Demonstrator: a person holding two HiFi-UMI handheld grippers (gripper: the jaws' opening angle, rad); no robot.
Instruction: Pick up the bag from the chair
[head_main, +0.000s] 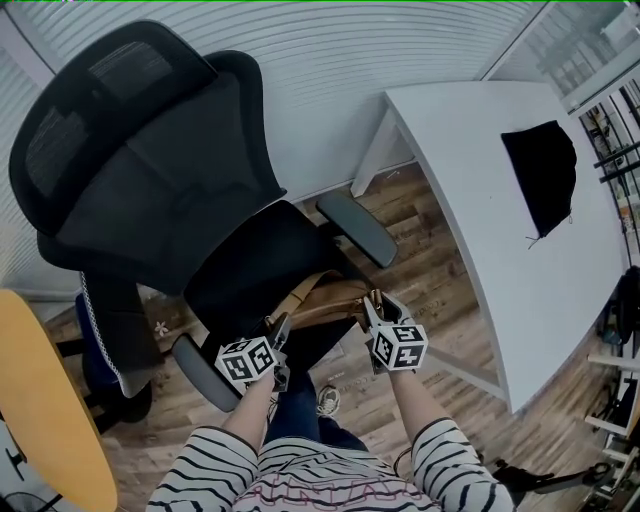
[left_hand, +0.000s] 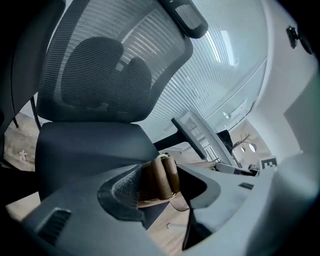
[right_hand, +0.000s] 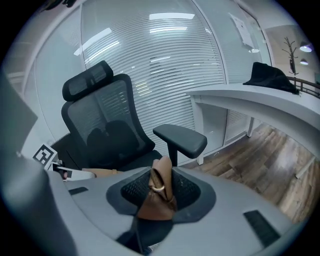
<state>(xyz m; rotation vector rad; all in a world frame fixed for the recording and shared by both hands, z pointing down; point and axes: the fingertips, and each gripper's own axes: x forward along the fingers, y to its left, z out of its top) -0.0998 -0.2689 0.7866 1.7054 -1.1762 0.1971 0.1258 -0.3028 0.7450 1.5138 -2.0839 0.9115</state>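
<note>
wood floor and white blinds frame a black office chair beside a white desk. head view: the brown bag is at the seat's front edge, between the left gripper and the right gripper. left gripper view: the jaws pinch a brown strap. right gripper view: the jaws clamp a leather fold with a metal ring. the grasp looks done. i cannot tell whether the bag is clear of the seat, so lifting it away seems left.
</note>
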